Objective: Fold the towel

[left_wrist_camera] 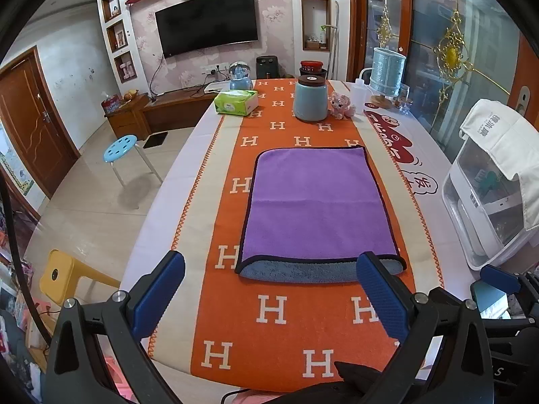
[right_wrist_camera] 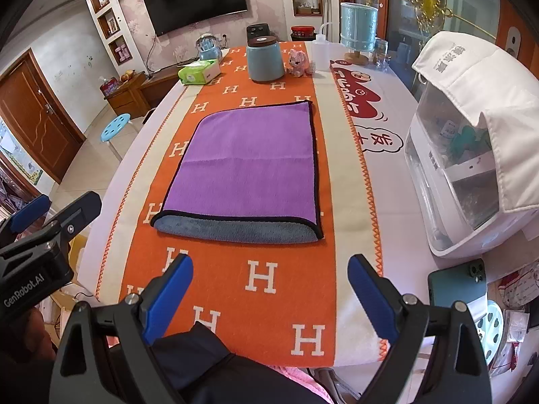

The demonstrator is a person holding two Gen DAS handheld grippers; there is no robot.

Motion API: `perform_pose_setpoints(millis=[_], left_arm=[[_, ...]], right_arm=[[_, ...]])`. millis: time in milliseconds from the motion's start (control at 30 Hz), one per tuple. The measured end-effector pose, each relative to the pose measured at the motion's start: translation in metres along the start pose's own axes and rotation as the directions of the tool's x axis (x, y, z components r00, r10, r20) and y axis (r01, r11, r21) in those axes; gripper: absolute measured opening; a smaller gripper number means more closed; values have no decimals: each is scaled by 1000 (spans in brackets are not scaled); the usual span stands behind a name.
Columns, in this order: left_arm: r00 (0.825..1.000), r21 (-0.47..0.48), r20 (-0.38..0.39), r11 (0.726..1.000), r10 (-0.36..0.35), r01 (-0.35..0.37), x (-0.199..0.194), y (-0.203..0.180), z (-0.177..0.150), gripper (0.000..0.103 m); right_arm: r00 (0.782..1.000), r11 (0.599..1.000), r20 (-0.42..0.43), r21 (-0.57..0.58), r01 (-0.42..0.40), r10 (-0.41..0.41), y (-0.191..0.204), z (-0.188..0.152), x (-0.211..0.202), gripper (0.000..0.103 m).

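Left claw (left_wrist_camera: pixel 269 279): jaws spread wide, nothing held, poised above the bench just short of the towel's near edge. Right claw (right_wrist_camera: pixel 271 277): likewise wide apart and empty, at the same near side. Beyond them the towel (left_wrist_camera: pixel 316 208) lies flat on the orange runner (left_wrist_camera: pixel 279 330) in the middle of the bench (left_wrist_camera: pixel 168 208). Its purple top layer stops short of the near edge, where a grey layer shows beneath; judged, one fold is made. A faint crease crosses the purple face. Further folds appear outstanding. Farther on stand a blue jar (left_wrist_camera: pixel 310 99) and tissue pack (left_wrist_camera: pixel 236 101), well apart from the towel.
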State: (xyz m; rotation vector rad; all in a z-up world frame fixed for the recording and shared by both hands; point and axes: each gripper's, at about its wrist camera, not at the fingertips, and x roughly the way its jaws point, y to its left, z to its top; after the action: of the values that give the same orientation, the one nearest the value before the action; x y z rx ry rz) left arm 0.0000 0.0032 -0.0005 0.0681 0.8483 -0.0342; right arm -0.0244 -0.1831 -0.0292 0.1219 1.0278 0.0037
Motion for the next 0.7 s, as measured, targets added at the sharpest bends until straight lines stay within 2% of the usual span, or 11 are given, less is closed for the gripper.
perform_pose_setpoints(millis=[200,700], left_arm=[[1000,5,-8,1000,6,-6,5,-4,-4,101],[994,10,-104,999,32,-31,22,-13,-12,101]], right_arm=[[1000,1000,-8,-5,-10,9,5,-7,9,94],[1000,999,2,-32,1,-1,-7,-6,5,94]])
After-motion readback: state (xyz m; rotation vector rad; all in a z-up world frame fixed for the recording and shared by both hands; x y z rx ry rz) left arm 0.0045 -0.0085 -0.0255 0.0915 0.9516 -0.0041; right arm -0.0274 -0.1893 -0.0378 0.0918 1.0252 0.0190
